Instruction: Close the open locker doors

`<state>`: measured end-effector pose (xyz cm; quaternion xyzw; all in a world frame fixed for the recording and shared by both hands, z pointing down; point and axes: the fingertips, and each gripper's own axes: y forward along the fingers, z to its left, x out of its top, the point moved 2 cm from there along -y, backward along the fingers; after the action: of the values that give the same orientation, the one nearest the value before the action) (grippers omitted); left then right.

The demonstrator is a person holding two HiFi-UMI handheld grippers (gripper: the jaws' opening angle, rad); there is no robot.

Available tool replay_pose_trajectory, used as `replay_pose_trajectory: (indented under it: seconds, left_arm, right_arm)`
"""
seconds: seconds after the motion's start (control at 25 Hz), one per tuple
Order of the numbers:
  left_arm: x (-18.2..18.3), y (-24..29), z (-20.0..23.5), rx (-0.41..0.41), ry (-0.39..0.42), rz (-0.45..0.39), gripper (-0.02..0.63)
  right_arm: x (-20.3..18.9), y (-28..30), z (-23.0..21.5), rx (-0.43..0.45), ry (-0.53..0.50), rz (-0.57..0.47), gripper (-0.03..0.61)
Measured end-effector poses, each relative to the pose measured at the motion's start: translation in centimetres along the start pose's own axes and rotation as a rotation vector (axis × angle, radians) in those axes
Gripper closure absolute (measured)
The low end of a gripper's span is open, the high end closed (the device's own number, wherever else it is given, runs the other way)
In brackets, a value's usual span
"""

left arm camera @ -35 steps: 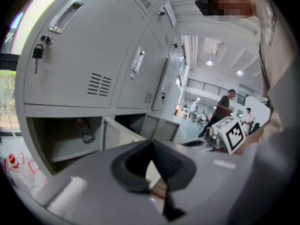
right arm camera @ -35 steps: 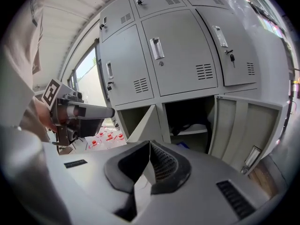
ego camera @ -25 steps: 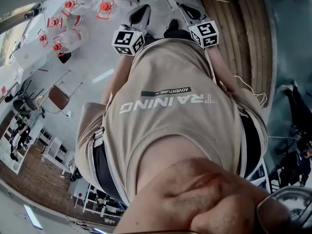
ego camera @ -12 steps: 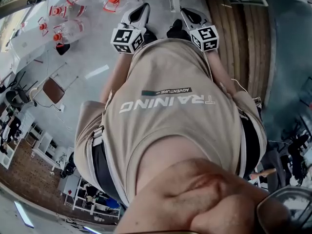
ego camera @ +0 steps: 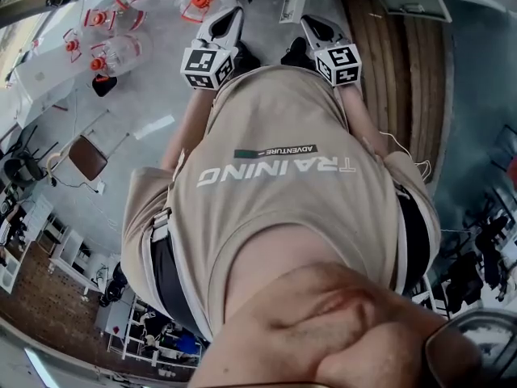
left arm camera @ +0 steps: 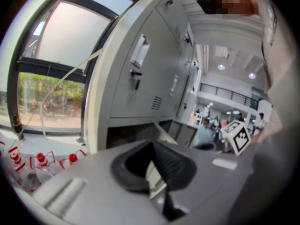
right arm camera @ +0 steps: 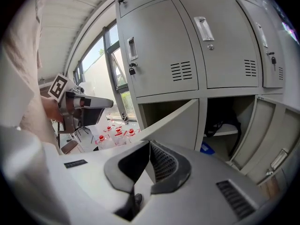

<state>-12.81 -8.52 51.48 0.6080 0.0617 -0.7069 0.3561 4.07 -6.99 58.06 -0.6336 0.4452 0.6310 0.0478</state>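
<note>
Facing a bank of grey lockers (right arm camera: 187,55), we hold two tools out ahead of us. A tall window (left arm camera: 47,74) onto greenery stands just left of the bank. Our beige shirt (ego camera: 283,184) fills most of the head view.

The upper lockers are shut. Along the lower row one door (right arm camera: 174,121) stands swung out toward us, rising behind the right tool (right arm camera: 150,144). A second door (right arm camera: 271,142) hangs open at the far right. Between them an open compartment (right arm camera: 225,121) shows a shelf with a dark bundle on it and something blue below.

The left tool (left arm camera: 152,146) looks along the bank from its window end. Its jaws are pressed together with nothing between them. The right tool's jaws likewise meet at the tips and grip nothing. Each tool carries its marker cube, and in the head view both cubes sit at the shirt's upper edge.

On the floor near the window a chair (ego camera: 85,158) stands beside clear bottles (ego camera: 113,51) with red caps, some in red-handled packs.
</note>
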Motion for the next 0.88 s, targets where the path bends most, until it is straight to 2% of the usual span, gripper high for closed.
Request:
replay_pose_trajectory:
  seconds: [0.28, 0.48, 0.68, 0.88]
  left_arm:
    - [0.3, -1.5, 3.6, -0.033, 0.012, -0.013, 0.614]
    - [1.1, -1.7, 5.6, -0.111, 0.019, -0.008, 0.614]
    - [2.0, -1.4, 7.5, -0.184, 0.060, 0.003, 0.614]
    - [2.7, -1.3, 9.6, -0.178, 0.046, 0.006, 0.614]
  right_arm:
    - [1.0, 3.3, 2.9, -0.038, -0.011, 0.004, 0.563]
    - [2.0, 5.9, 4.3, -0.076, -0.025, 0.009, 0.563]
    - [3.6, 8.9, 4.8, -0.114, -0.031, -0.012, 0.563]
    - [5.3, 11.6, 5.5, -0.104, -0.036, -0.014, 0.563]
